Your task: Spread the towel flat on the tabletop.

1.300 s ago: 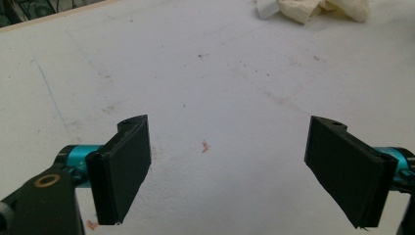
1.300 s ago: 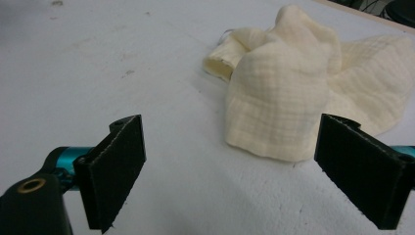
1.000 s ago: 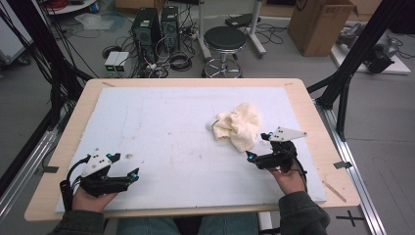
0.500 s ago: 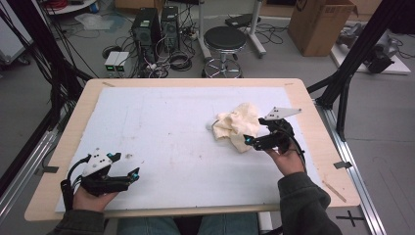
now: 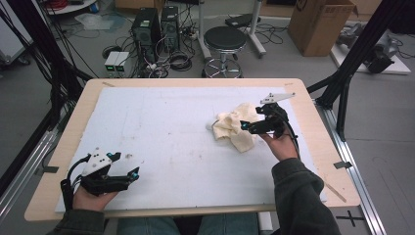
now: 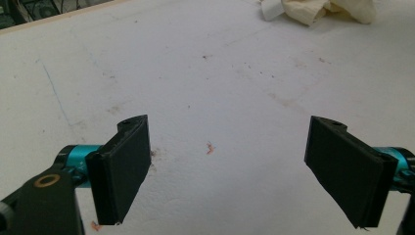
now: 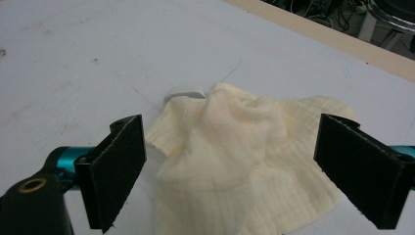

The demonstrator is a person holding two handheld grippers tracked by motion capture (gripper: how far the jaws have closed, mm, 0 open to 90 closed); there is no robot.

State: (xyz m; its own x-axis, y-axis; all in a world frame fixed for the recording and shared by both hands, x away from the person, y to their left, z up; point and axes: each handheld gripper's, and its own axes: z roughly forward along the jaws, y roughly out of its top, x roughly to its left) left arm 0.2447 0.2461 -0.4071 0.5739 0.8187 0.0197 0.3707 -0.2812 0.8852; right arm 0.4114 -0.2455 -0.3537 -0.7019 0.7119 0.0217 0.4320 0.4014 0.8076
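Both our grippers are spread wide and empty, but the right gripper (image 5: 247,127) is nearer, the crumpled cream cloth (image 7: 240,152) lying between its jaws, at 1 o'clock from the left gripper (image 5: 129,177)

Cloth (image 5: 236,126) on table's (image 5: 313,147) right half — left tongs (image 5: 133,174) near-left.
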